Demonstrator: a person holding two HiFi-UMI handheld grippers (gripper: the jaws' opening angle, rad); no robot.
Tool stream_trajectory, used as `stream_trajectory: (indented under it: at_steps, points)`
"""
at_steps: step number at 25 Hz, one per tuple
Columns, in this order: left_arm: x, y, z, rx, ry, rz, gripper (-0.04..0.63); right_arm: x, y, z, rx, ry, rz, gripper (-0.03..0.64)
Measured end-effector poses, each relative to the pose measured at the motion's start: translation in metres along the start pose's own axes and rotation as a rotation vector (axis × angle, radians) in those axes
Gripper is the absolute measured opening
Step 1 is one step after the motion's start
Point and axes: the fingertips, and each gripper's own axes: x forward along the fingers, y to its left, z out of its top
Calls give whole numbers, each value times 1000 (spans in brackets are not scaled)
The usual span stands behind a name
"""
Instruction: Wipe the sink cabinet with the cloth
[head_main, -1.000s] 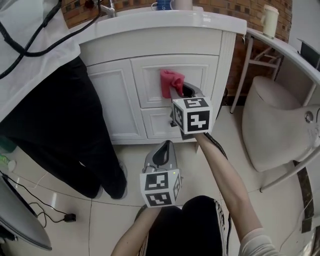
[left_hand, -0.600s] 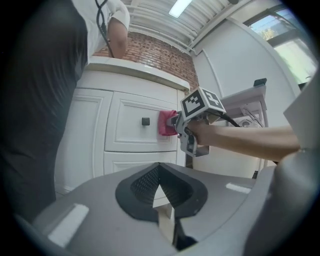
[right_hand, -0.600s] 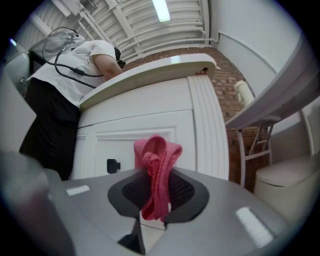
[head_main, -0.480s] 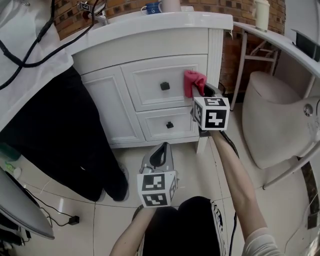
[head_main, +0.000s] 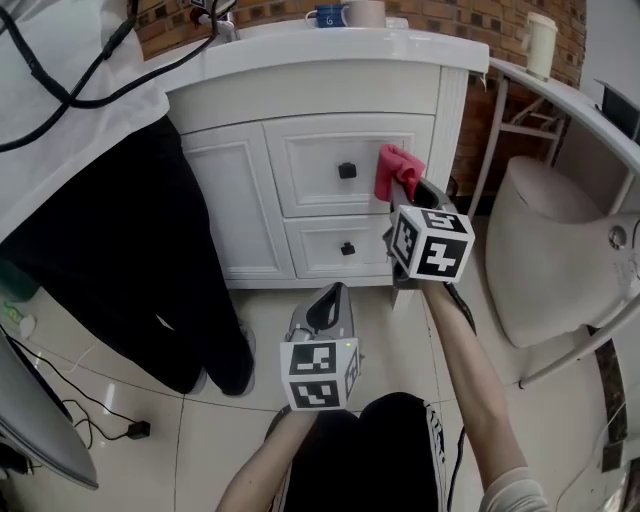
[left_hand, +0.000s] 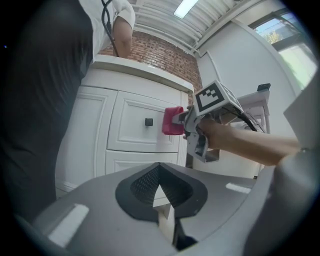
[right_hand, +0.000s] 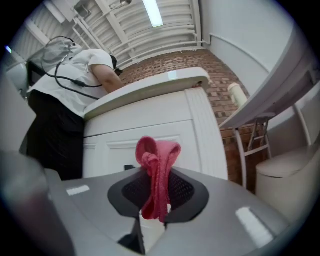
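Bright, even indoor light.
Lit from ceiling tubes (right_hand: 152, 12) and a window (left_hand: 292, 42); gleams softly on floor (head_main: 200, 440) tiles and cabinet (head_main: 235, 190); bends and darkens toward gripper-view edges; blurs close in, at bottom.

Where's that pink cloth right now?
In the head view, the pink cloth is pinched in the right tongs at the right end of the upper drawer, just right of its black knob.
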Motion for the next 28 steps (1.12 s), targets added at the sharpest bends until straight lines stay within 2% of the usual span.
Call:
stream_trajectory:
  at_steps: [3, 6, 10, 14, 18, 22, 28]
  points:
    - [-6, -2, 4, -16, -23, 1, 11, 9, 65, -20, -29, 30, 141, 61]
    - [-17, 10, 12, -65, -56, 29, 11, 22, 119, -49, -14, 81, 237, 61]
    - [-24, 28, 22, -102, -67, 61, 11, 44, 168, -77, -21, 115, 290, 61]
    - [-22, 28, 27, -96, -86, 59, 11, 67, 197, -92, -46, 130, 328, 61]
    - [-14, 25, 22, -86, -70, 36, 11, 72, 176, -96, -76, 124, 282, 63]
    - [-8, 27, 15, -119, -55, 36, 11, 65, 119, -86, -62, 98, 216, 66]
    - [-5, 15, 13, -63, -40, 29, 11, 44, 44, -86, -45, 92, 79, 66]
